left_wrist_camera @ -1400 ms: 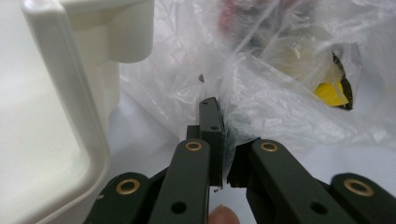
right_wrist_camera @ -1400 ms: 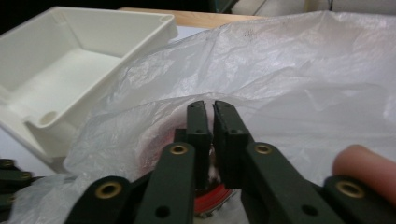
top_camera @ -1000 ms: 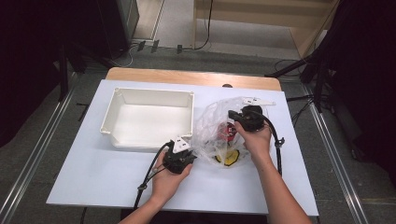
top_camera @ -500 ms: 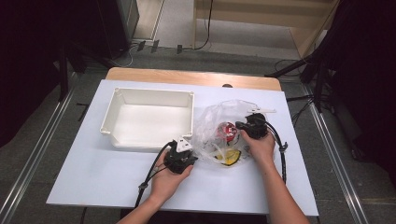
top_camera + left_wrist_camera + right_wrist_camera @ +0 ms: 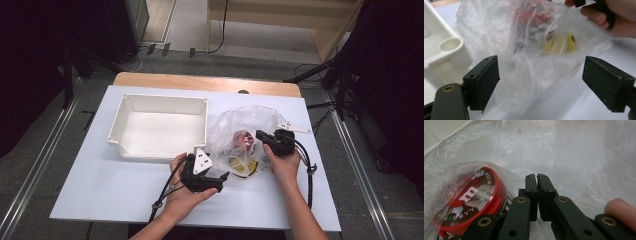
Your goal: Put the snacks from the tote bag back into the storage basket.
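A white tray (image 5: 158, 128) sits at the surface's left. Near its front corner, the left gripper (image 5: 223, 180) has just been opening, jaws wide, nothing between them. The clear plastic bag (image 5: 240, 131) with a red tin (image 5: 243, 139) lies right of the tray, pinched by the closed right gripper (image 5: 260, 134).

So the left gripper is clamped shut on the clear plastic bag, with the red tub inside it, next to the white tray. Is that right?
Not quite. The left gripper is open: in the left gripper view its two pads stand wide apart, having just opened, with the clear plastic bag loose between them. The rest holds: the red tub sits inside the bag, beside the white tray.
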`<action>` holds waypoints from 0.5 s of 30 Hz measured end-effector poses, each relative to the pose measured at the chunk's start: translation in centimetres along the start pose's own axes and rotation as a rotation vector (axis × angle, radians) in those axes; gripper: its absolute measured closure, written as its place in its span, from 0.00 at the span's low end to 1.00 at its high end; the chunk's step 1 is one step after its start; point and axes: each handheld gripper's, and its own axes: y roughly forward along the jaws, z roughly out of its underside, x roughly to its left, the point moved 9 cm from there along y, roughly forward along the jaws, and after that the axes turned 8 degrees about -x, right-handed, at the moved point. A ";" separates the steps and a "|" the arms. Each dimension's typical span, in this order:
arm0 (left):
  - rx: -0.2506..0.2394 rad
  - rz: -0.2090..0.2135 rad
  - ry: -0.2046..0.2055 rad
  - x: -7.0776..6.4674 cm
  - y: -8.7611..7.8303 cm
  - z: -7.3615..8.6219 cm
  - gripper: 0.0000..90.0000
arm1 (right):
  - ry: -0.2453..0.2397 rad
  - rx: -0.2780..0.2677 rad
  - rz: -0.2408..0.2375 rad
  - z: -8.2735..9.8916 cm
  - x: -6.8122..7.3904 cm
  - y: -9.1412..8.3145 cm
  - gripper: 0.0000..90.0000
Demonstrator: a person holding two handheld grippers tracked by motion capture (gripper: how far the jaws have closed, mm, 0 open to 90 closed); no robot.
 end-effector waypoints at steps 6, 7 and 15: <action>0.086 -0.043 0.008 0.4 2.0 1.3 0.44 | 0.006 0.004 -0.031 0.9 0.6 0.2 0.99; 0.106 -0.036 -0.006 0.7 2.2 1.6 0.50 | 0.013 -0.003 -0.032 0.7 0.6 0.0 0.99; 0.181 -0.015 -0.091 2.5 2.8 3.3 0.92 | -0.025 -0.101 -0.047 -2.1 2.2 -2.7 0.95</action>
